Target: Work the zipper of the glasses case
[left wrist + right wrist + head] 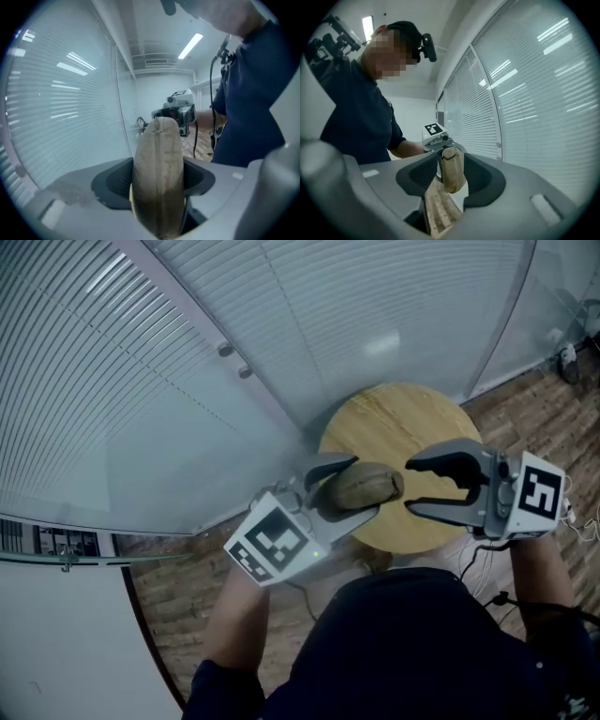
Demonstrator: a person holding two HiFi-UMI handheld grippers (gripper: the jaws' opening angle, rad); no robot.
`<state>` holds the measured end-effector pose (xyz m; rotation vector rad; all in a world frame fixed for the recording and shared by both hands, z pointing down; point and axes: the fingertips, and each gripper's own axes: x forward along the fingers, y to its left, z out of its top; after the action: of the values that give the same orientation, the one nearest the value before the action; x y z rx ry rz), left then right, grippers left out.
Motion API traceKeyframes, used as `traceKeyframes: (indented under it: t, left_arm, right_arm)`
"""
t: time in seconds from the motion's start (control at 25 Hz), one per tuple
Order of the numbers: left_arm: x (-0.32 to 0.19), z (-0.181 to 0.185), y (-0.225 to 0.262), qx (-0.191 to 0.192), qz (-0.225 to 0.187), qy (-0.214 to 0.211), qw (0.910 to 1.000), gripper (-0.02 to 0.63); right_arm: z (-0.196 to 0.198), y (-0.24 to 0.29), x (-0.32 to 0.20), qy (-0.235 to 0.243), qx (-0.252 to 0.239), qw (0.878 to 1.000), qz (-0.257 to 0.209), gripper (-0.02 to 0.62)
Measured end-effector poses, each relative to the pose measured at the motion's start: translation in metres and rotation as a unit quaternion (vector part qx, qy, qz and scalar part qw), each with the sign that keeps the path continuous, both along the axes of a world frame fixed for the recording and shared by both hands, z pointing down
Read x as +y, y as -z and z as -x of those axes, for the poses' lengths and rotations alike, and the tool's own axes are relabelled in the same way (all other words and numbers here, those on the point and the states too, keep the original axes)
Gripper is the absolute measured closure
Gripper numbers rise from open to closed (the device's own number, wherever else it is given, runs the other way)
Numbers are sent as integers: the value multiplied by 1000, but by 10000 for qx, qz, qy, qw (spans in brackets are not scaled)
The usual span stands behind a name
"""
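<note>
The main risk sits at the near end of the glasses case (370, 482). The right gripper (411, 486) has its jaws standing apart, with nothing pressed between them, and the case's rounded end lies just at their tips. If they close from here they would probably catch the case's body or its fabric edge instead of the zipper pull. The pull itself is too small to make out in any view, so the aim would be a guess. A pull tugged off the zipper's line could also jam the teeth or twist the case.

The second risk is the hold. The left gripper (359, 488) is clamped on the case around its middle and carries it in the air above the round wooden table (394, 423), not resting on it. A hard pull from the right side could slide the smooth shell out of that grip (its long seam faces the left gripper's camera, so only the flanks are pinched) and drop it onto the table or past its edge.

The left forearm reaches in from the lower left, its gripper tilted somewhat downward and pointing toward the right one. The right hand comes in from the right, with its gripper about level, facing the case end-on.
</note>
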<state>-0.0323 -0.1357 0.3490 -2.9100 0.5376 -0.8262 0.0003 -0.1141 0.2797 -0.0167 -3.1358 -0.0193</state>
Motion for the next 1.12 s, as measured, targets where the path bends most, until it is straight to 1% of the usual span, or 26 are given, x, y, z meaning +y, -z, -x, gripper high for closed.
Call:
traceKeyframes:
  t: [0.08,0.16,0.2,0.24,0.32,0.36,0.48,0.56,0.64,0.68,0.76,0.8,0.84,0.96,1.12]
  left_arm:
    - [5,-5,-3,344,593,-69,9976,305]
    - [10,-11,-5,580,1125,-80,9919,305]
    - [11,-14,-5,589,1272,-77,9901,305]
    - [11,-16,-6,529,1336,-91,9896,305]
    - [13,-20,-10,346,1323,-184,9904,305]
    - [14,-21,-11,282,1283,-251,9910,305]
    - [19,-24,-14,129,1205,-480,9915,305]
    - [23,-25,-14,109,1217,-627,9905,305]
    - [26,-25,-12,181,1275,-738,9889,305]
    - [26,-25,-12,192,1300,-766,9884,305]
    - [28,-25,-16,123,1324,-779,9881,305]
    - [28,-25,-18,76,1326,-777,9881,305]
    - [29,-25,-18,52,1328,-776,9881,304]
    - [29,-25,-18,49,1336,-771,9880,305]
    - [31,-28,-27,-157,1292,-854,9878,305]
  right_arm:
    - [7,6,5,8,-71,9984,-556,410]
    - [12,10,7,-45,-76,9963,-850,410]
    - [14,11,6,-64,-57,9958,-911,409]
    - [15,12,6,-53,-23,9956,-936,410]
    - [13,11,8,62,60,9960,-891,411]
    - [11,9,9,146,98,9964,-832,424]
    - [6,5,14,473,155,9969,-613,436]
    - [3,4,17,670,120,9968,-408,444]
    - [0,6,18,808,-23,9965,-231,454]
    - [0,7,17,842,-116,9962,-169,456]
    - [-3,10,15,817,-318,9961,-32,477]
    - [-6,13,13,757,-424,9962,38,537]
    - [-8,15,10,694,-506,9963,91,571]
    - [-9,17,8,685,-527,9962,130,569]
    - [-4,-1,12,790,-133,9968,70,568]
